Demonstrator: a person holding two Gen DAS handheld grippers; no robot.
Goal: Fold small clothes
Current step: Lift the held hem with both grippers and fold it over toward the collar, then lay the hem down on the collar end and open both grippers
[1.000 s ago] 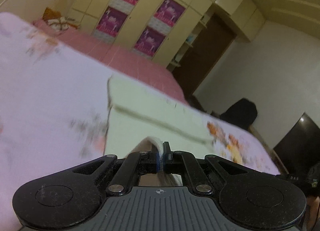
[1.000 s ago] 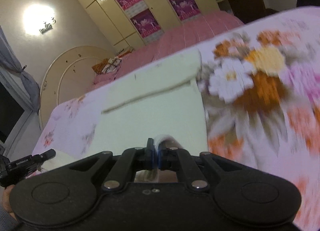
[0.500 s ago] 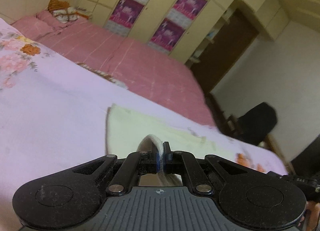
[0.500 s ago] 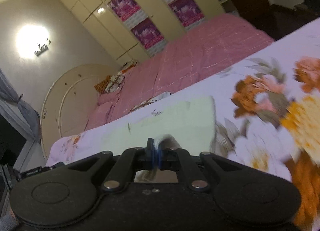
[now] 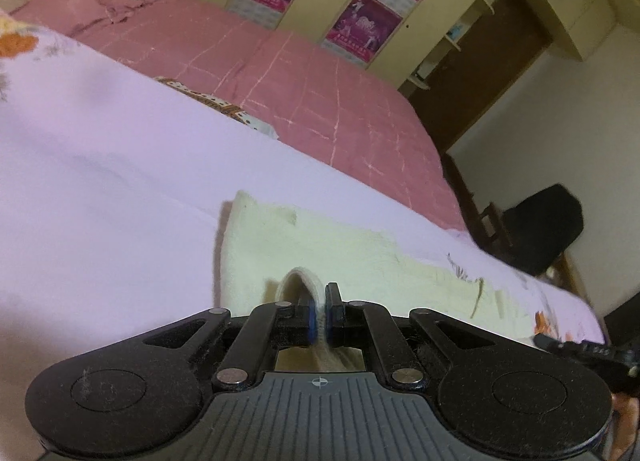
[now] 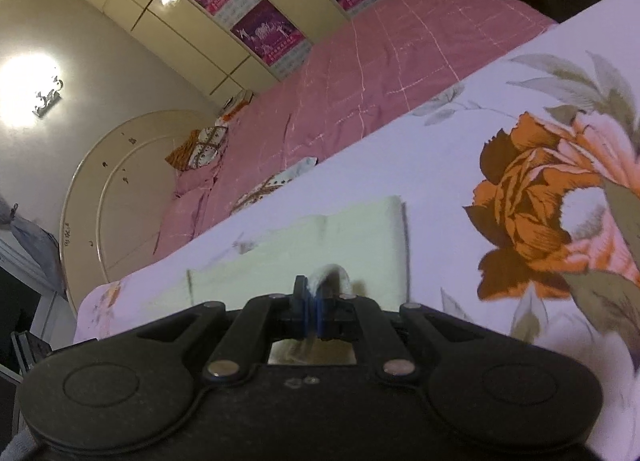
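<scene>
The pale yellow terry cloth [image 5: 360, 257] lies flat on my lilac flowered bedsheet [image 5: 120, 181], its long axis running left to right, just ahead of both tongs. My left tongs [image 5: 319, 315] pinch a raised fold of its near edge; my right tongs [image 6: 310, 311] pinch another.

- You see dim, warm indoor light; a wall lamp [image 6: 30, 91] blooms into white glare.
- Glossy wardrobe doors [image 6: 168, 1] carry a small reflection.
- Fisheye bending curves the edges.
- The floral sheet [image 6: 540, 197] blurs toward the right margin.
</scene>
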